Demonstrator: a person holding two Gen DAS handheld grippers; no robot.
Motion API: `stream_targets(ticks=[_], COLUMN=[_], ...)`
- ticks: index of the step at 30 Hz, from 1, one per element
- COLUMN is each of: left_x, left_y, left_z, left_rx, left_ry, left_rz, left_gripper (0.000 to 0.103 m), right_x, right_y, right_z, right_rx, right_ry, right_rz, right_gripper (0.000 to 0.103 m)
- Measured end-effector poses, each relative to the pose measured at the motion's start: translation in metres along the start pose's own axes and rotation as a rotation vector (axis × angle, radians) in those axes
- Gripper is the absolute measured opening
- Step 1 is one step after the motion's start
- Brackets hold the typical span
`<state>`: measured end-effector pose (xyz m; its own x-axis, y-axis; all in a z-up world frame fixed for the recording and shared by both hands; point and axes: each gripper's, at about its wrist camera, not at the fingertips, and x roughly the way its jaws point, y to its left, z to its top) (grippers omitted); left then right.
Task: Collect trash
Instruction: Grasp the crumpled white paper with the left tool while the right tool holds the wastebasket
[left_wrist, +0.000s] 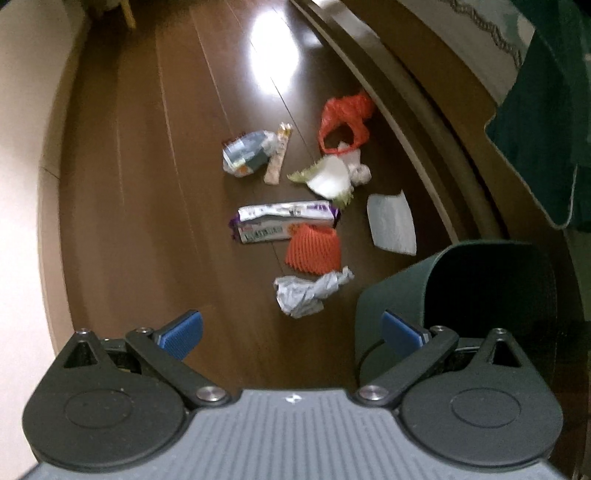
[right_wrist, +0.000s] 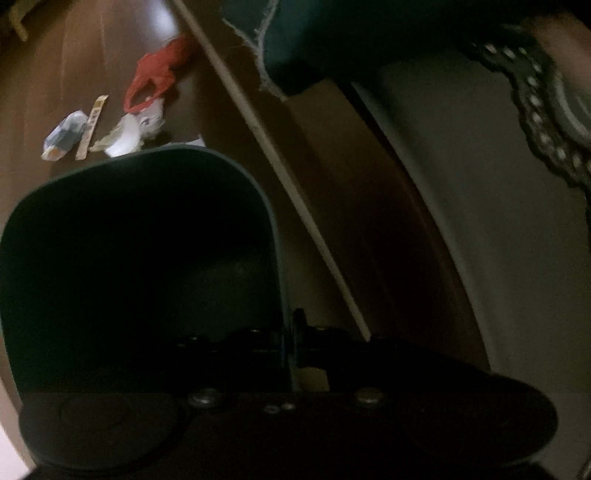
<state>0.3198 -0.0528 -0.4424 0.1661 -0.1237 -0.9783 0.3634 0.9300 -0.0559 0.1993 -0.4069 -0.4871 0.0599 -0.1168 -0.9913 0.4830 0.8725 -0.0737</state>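
Several pieces of trash lie on the dark wood floor: a crumpled grey paper, an orange ribbed piece, a purple-and-white wrapper, a white sheet, a white cup-like piece, a red plastic bag and a clear packet. My left gripper hangs open above the floor, just short of the crumpled paper, with nothing between its blue pads. A dark green bin stands to its right. My right gripper is shut on the bin's side wall.
A wooden furniture base runs diagonally along the right of the trash, with green cloth hanging over it. A pale wall borders the floor on the left. The red bag and the packet show beyond the bin.
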Motion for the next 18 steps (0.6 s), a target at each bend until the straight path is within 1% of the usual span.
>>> stream_targets(ticks=[1,4,8,12,16,18], left_x=[0.003,0.016,0.052,0.105,0.172,0.202], left_y=[0.004,0.014,0.027,0.032,0.025,0.019], left_z=[-0.001,-0.005,-0.002,0.002,0.003,0.001], left_rx=[0.010,0.038,0.030,0.021,0.107,0.168], left_ry=[0.006,0.020,0.051,0.081,0.115,0.126], left_rz=[-0.007,-0.021,-0.045,-0.066,-0.079,-0.036], left_gripper=[0.103,0.103,0.103,0.103,0.103,0.103], right_x=[-0.002,-0.004,-0.001,0.001,0.000,0.000], right_y=[0.000,0.001,0.002,0.008,0.006,0.006], right_z=[0.000,0.002,0.004,0.004,0.002,0.002], right_rx=[0.023,0.039,-0.020,-0.104,-0.157,-0.177], right_ry=[0.001,-0.002,-0.001,-0.011,-0.017,-0.018], right_rz=[0.000,0.008,0.008,0.016,0.038,0.047], right_gripper=[0.005,0.005,0.005,0.003,0.003,0.002])
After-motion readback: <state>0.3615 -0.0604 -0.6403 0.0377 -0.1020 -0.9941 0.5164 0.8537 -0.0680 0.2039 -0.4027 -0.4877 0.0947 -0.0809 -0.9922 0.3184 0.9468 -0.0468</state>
